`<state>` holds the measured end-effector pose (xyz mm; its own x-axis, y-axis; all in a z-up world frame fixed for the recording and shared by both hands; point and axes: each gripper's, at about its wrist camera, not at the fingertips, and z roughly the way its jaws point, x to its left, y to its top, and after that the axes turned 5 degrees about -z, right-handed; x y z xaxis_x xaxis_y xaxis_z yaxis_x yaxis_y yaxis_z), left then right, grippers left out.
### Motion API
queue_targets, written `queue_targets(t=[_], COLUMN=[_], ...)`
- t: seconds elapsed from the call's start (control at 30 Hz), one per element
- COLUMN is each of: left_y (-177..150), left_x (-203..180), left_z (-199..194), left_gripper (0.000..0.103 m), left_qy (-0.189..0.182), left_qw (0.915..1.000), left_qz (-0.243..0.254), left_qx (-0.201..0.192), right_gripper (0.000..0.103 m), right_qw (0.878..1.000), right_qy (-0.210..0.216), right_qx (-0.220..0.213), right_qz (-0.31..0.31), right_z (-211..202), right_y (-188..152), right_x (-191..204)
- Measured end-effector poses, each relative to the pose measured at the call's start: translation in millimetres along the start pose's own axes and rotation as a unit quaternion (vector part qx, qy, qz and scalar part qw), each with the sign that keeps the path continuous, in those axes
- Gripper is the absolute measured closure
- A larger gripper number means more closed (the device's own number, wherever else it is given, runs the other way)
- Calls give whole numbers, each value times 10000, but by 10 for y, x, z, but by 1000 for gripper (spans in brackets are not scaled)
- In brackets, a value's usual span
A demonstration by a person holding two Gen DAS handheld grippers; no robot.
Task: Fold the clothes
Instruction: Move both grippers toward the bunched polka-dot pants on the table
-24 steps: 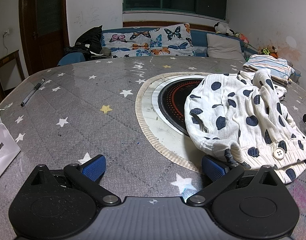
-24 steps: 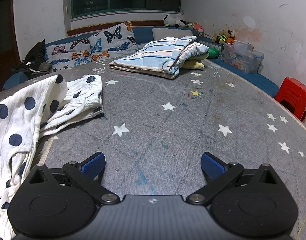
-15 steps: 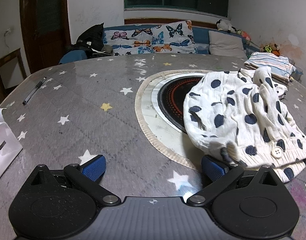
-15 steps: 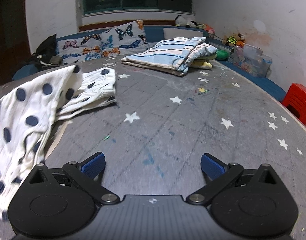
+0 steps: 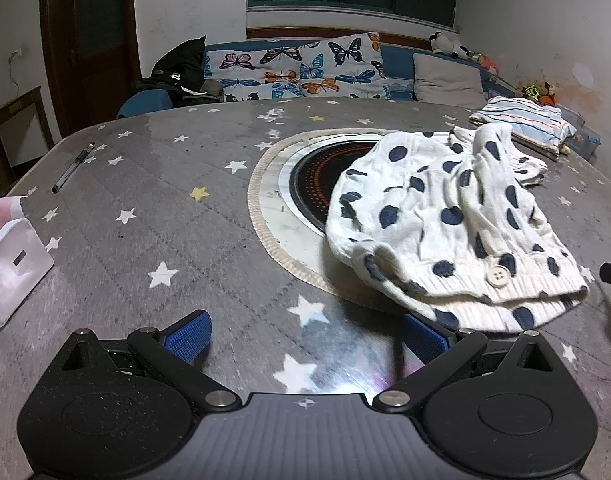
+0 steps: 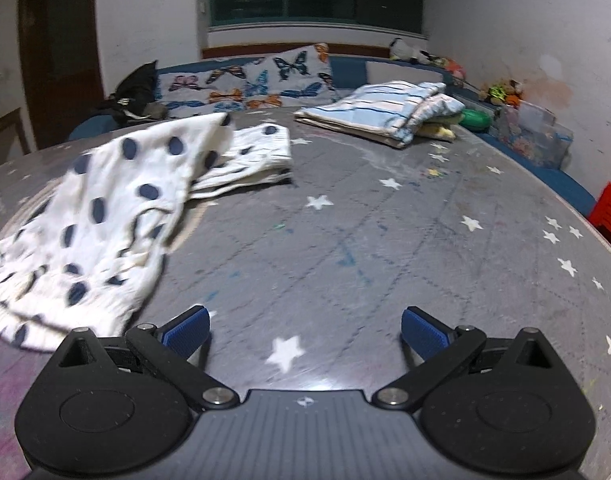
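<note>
The spotted garment (image 5: 445, 216) lies crumpled on the table (image 5: 165, 200), half over the round burner (image 5: 309, 184). The left gripper (image 5: 305, 334) hovers just beside its hem, fingers (image 5: 187, 336) spread wide and empty. The right gripper (image 6: 305, 332) is also wide open, empty, right of the garment. Folded striped clothes (image 6: 385, 114) sit beyond it.

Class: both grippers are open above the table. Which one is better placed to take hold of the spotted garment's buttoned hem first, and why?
Probably the left gripper: the polka-dot garment has its buttoned hem just beyond one of its fingers. The right gripper faces bare table, garment off to its side.
</note>
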<state>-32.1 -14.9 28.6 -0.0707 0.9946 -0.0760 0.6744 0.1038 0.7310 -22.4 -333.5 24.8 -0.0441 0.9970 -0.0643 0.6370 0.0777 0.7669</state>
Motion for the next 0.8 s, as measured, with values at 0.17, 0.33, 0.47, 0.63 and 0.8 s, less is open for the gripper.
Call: queue_targets(t=[0.17, 0.33, 0.47, 0.63, 0.8], left_y=[-24, -53, -84, -91, -83], left_x=[-62, -143, -221, -283, -315], left_z=[-99, -135, -170, -181, -180], left_gripper=[0, 0, 0, 0, 0], left_qy=[-61, -136, -223, -288, -331], left_qw=[10000, 9998, 9996, 9993, 9990], left_qz=[34, 87, 150, 207, 255], left_qx=[37, 94, 122, 147, 159], right_gripper=[0, 0, 0, 0, 0], right_qw=[9993, 9977, 9966, 9949, 9934], right_qy=[267, 494, 633, 770, 881], right_qx=[-111, -178, -206, -168, -168], right_qz=[-255, -417, -486, -622, -714], right_z=[-146, -237, -284, -308, -310], right_y=[-5, 6, 8, -16, -14], right_x=[149, 279, 367, 471, 559])
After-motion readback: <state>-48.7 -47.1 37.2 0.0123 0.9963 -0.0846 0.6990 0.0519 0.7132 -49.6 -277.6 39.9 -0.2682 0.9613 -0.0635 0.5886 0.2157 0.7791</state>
